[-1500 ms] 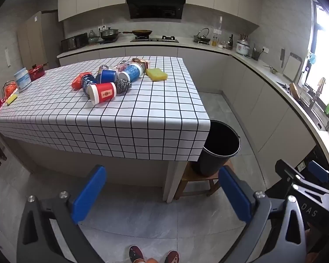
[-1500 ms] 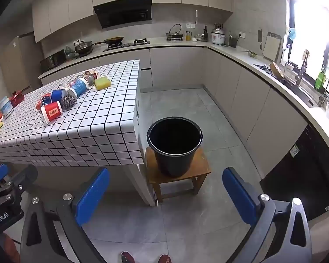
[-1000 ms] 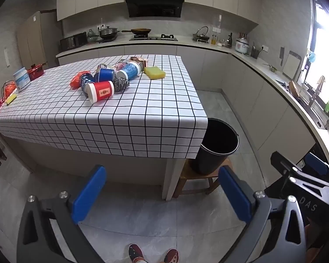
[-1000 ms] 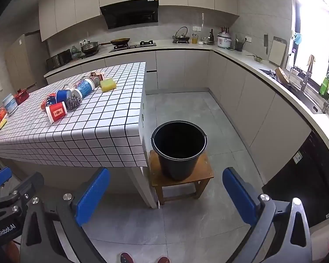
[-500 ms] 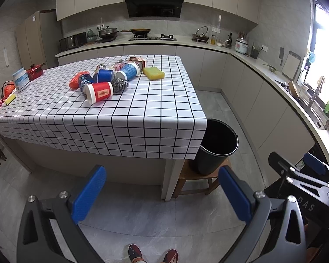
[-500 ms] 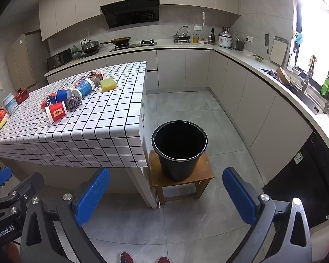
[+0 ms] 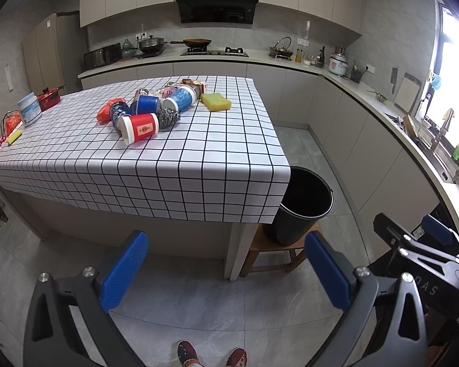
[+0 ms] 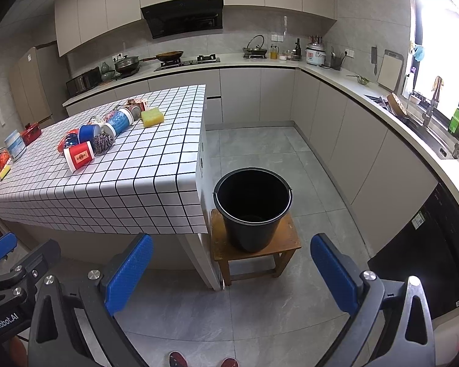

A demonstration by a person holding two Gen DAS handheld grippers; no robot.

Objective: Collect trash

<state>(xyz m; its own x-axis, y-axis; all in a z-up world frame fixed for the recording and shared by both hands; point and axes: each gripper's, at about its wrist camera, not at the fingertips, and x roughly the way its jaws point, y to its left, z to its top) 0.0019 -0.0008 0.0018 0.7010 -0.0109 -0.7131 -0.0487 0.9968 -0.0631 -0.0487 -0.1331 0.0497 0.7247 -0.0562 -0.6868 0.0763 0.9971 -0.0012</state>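
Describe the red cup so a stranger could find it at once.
Start at the checked table in the middle of the kitchen and find the pile of litter on it. The red cup lies on its side at the pile's near edge, beside a steel scourer. It alone is red with a white rim and a yellow label.

Bright; window [image 8: 437, 30] glare, fisheye-warped edges, sharp.

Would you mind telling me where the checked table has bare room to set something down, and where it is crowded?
The table is bare across its whole near half, from the red cup to the front edge, and along the right edge beyond the yellow sponge. It is crowded mid-table, where cups, the steel scourer and wrappers lie bunched. The far left edge holds a white tub and small items.
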